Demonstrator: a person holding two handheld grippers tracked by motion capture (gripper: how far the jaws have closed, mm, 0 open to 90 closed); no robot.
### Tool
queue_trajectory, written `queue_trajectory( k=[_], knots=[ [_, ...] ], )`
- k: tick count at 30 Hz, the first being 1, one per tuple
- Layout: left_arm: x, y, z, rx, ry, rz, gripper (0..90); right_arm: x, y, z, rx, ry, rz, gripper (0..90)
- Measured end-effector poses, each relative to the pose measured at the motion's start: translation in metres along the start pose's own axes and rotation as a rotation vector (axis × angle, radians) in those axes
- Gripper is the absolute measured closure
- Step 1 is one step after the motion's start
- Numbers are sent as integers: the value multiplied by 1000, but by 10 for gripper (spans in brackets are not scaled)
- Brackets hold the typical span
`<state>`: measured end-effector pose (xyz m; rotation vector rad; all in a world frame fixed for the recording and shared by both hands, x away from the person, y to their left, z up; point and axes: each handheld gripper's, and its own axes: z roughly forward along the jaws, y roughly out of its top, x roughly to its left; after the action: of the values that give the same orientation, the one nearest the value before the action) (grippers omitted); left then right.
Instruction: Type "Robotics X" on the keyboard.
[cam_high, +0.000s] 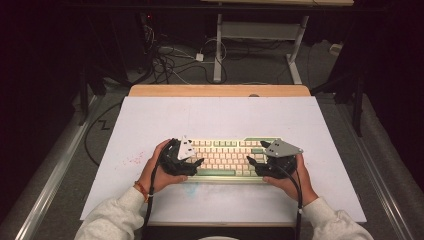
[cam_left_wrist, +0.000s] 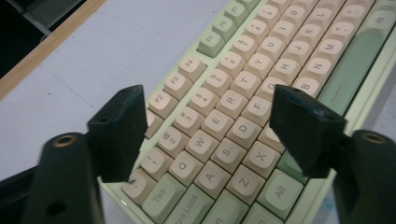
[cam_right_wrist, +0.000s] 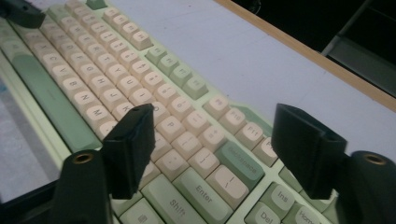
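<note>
A keyboard (cam_high: 223, 159) lies on the white table (cam_high: 220, 117), near the edge at 6 o'clock. The left gripper (cam_high: 196, 164) hangs over its 9 o'clock end and the right gripper (cam_high: 251, 162) over its 3 o'clock end. Both have wide jaws holding nothing.

The room is dark all round; light falls from above onto the white table mat (cam_high: 220, 120), which glows pale and a little bluish, while the floor and edges sink into black. The high view is soft and grainy, with a dim vignette at the corners. In both gripper views the keyboard (cam_left_wrist: 243, 107) legends read sharply mid-frame, but the near black jaws blur, and the farthest keys soften. No harsh glare; shadows are faint.
</note>
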<state>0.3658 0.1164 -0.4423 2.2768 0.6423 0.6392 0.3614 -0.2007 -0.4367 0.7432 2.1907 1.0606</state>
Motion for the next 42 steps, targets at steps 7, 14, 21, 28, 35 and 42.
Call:
queue_trajectory(
  k=[7,14,21,28,35,42],
  knots=[
    [-2,1,-1,-36,-8,-6,199,0,1,1,-19,-23,31,212],
    [-5,2,-6,-64,18,10,205,7,7,-4,-50,-27,21,212],
    [-5,1,-12,-92,37,28,198,10,13,-10,-61,-42,3,217],
    [-5,1,-20,-109,49,41,155,10,17,-15,-78,-44,4,182],
    [-8,-1,-26,-121,69,53,155,15,18,-15,-65,-50,-14,185],
    [-11,-2,-32,-129,74,66,155,15,17,-20,-72,-61,-22,185]
  ],
)
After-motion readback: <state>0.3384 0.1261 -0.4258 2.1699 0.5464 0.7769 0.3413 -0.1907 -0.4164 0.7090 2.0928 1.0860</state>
